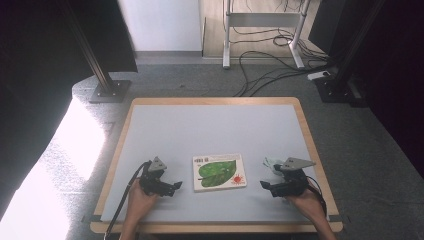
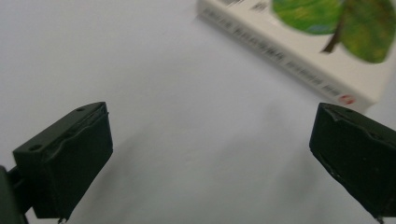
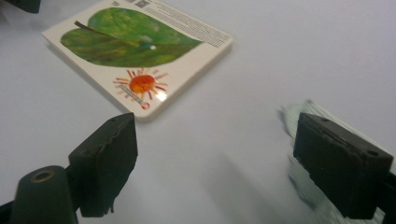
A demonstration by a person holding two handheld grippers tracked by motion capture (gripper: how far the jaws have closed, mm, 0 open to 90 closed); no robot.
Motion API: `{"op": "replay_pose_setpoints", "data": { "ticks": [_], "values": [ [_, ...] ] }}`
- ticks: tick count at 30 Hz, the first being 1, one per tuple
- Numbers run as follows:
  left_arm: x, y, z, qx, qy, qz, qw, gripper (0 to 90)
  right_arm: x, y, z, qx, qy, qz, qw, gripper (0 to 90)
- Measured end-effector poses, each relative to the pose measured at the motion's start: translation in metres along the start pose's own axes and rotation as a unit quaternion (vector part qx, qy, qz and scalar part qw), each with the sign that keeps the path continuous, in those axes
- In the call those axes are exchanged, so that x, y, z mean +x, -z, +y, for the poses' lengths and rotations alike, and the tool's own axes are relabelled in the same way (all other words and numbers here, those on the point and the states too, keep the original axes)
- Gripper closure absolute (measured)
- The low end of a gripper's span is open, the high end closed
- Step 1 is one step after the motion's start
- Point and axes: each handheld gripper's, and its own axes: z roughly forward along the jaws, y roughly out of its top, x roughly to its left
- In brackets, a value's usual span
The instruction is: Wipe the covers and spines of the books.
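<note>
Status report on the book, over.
Both hand-held grippers, left and right, open, empty. Book flat between them, untouched. Clear wrapper beside right one.

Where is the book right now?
In the high view the book lies flat near the table's front edge, between the left gripper and the right gripper, touching neither.

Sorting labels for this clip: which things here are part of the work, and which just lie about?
In the work:
- flat white board book with a green leaf and red sun
- left gripper, open
- right gripper, open

Lying about:
- crumpled pale green wrapper by the right gripper
- black floor cables
</note>
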Motion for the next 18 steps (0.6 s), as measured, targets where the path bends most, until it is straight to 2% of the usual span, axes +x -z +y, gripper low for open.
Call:
{"op": "replay_pose_setpoints", "data": {
  "ticks": [1, 2, 7, 9, 11, 14, 15, 16, 18],
  "values": [
    [-0.003, 0.000, 0.001, -0.001, -0.003, -0.007, 1.0000, 0.0, 0.004, -0.007, 0.005, 0.001, 0.005, 0.006, 1.0000, 11.5],
    [-0.006, 0.000, 0.003, 0.000, -0.008, -0.008, 0.9999, 0.0, 0.004, -0.007, 0.005, 0.001, 0.005, 0.006, 1.0000, 11.5],
    [-0.016, -0.006, 0.007, 0.010, -0.030, 0.001, 0.9995, 0.0, 0.010, -0.028, 0.016, 0.011, 0.014, 0.019, 0.9997, 4.0],
    [-0.014, -0.010, 0.008, 0.017, -0.032, 0.011, 0.9993, 0.0, 0.012, -0.041, 0.020, 0.019, 0.015, 0.025, 0.9994, 1.0],
    [-0.012, -0.016, 0.008, 0.021, -0.030, 0.017, 0.9992, 0.0, 0.013, -0.046, 0.021, 0.021, 0.015, 0.026, 0.9993, 0.4],
    [-0.008, -0.025, 0.009, 0.021, -0.025, 0.019, 0.9993, 0.0, 0.014, -0.063, 0.027, 0.026, 0.013, 0.030, 0.9991, 0.0],
    [-0.007, -0.028, 0.011, 0.033, -0.029, 0.021, 0.9988, 0.0, 0.015, -0.067, 0.029, 0.028, 0.011, 0.031, 0.9991, 0.0],
    [-0.007, -0.029, 0.013, 0.034, -0.033, 0.020, 0.9987, 0.0, 0.015, -0.067, 0.029, 0.028, 0.011, 0.031, 0.9991, 0.0],
    [-0.008, -0.032, 0.017, 0.029, -0.041, 0.029, 0.9983, 0.0, 0.017, -0.074, 0.031, 0.033, 0.012, 0.032, 0.9989, 0.0]
  ]
}}
